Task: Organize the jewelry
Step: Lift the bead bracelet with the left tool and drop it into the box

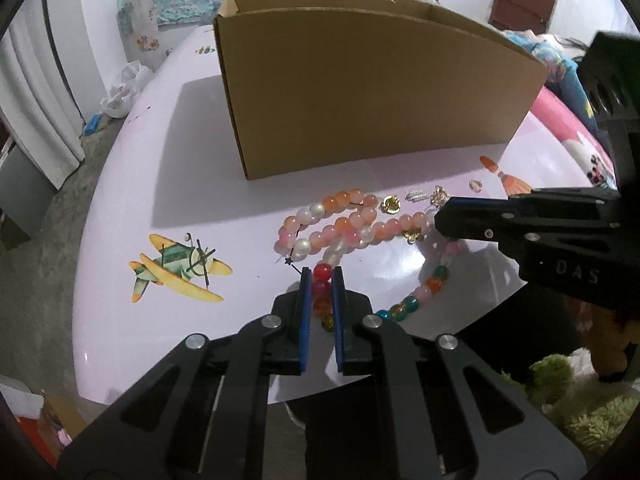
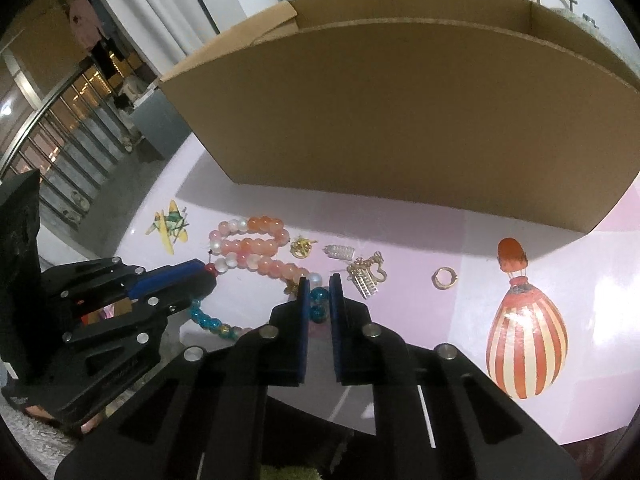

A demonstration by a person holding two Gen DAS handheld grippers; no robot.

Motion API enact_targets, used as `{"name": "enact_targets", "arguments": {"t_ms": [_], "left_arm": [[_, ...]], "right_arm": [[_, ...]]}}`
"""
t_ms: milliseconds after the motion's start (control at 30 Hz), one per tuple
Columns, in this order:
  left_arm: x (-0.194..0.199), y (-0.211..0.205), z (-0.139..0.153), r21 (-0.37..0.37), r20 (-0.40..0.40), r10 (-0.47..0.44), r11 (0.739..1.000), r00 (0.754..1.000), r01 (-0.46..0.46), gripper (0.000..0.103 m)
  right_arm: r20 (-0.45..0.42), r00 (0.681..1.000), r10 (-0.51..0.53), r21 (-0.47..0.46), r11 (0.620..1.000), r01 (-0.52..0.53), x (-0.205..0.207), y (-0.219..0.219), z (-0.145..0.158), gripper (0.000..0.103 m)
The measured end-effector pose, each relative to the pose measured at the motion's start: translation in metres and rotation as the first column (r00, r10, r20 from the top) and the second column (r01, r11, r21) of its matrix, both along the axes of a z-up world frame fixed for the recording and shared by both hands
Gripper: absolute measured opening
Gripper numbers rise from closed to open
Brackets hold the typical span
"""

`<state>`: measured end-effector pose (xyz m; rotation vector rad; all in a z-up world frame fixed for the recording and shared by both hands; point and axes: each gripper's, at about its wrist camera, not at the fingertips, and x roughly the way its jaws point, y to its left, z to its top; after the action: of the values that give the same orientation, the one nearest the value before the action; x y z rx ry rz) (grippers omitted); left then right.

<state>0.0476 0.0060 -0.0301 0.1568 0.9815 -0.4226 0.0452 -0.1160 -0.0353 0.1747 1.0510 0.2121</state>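
Observation:
A string of multicoloured glass beads lies on the pale pink table in front of an open cardboard box. My left gripper is shut on its red beads. My right gripper is shut on blue beads of the same string. Each gripper shows in the other's view: the right gripper at the right edge, the left gripper at the left. A pink, orange and white bead strand curls just beyond both tips. Whether the two strands are joined is hidden.
Small pieces lie between the beads and the box: a gold ring, a gold earring, a silver clip, a gold charm cluster. An airplane sticker and a balloon sticker are printed on the table.

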Motion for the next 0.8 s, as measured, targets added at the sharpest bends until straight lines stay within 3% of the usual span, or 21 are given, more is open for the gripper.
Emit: {"name": "enact_targets", "arguments": {"t_ms": [367,533,800], "left_arm": [[-0.015,-0.001,0.042,-0.065,0.097,0.004,0.998,0.995,0.002,0.009],[-0.018,0.001,0.086,-0.134,0.188,-0.005,0.991,0.982,0.03,0.009],[-0.01,-0.012,0.158,-0.18,0.399,-0.023,0.978,0.917,0.103,0.009]], "right_arm": [[0.098,0.995,0.017,0.001,1.0,-0.017,-0.02,-0.003,0.037,0.01],[0.196,0.98,0.026,-0.007,1.0,-0.026,-0.03,-0.01,0.076,0.01],[0.451,0.885,0.115,-0.118,0.991,-0.068,-0.026,-0.018,0.169,0.01]]}}
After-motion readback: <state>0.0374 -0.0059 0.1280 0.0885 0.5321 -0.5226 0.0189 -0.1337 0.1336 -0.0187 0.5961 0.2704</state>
